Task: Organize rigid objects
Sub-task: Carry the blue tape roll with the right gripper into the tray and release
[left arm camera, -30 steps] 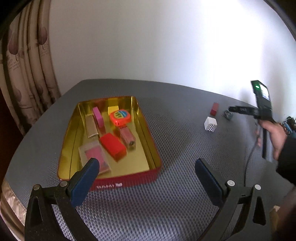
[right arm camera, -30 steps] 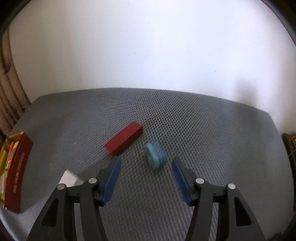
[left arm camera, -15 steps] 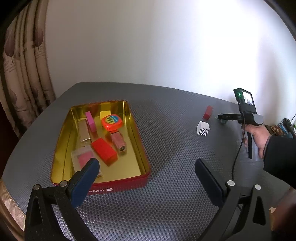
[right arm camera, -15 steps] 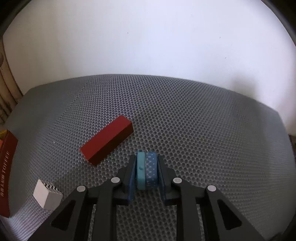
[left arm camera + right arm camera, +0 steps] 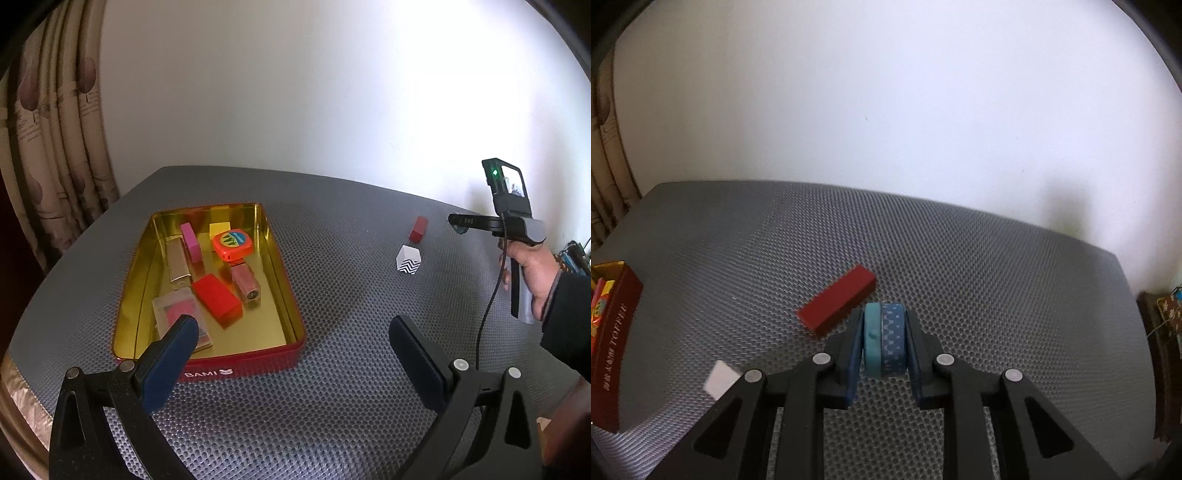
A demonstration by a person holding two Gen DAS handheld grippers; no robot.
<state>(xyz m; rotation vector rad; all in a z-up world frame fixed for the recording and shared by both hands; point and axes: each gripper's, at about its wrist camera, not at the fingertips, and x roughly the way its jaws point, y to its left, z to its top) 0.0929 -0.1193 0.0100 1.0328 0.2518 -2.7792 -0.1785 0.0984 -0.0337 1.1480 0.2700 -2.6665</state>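
My right gripper (image 5: 884, 341) is shut on a small blue-and-teal tape roll (image 5: 885, 338), held just above the grey mat. A dark red block (image 5: 836, 304) lies on the mat just left of it, and a white patterned cube (image 5: 718, 379) lies nearer the camera. In the left wrist view the right gripper (image 5: 458, 223) hovers at the far right, beyond the red block (image 5: 418, 229) and the cube (image 5: 408, 260). My left gripper (image 5: 291, 354) stands open over the near end of a red tin (image 5: 240, 365) with a gold inside, which holds several small items.
A grey honeycomb mat (image 5: 351, 295) covers the table up to a white wall. Curtains (image 5: 55, 155) hang at the left. A person's hand (image 5: 532, 269) and dark sleeve hold the right gripper. The tin's red side (image 5: 613, 350) shows at the left edge of the right wrist view.
My right gripper closed on the tape roll and lifted it a little off the mat. The left gripper stayed open, with only a small shift of its view.
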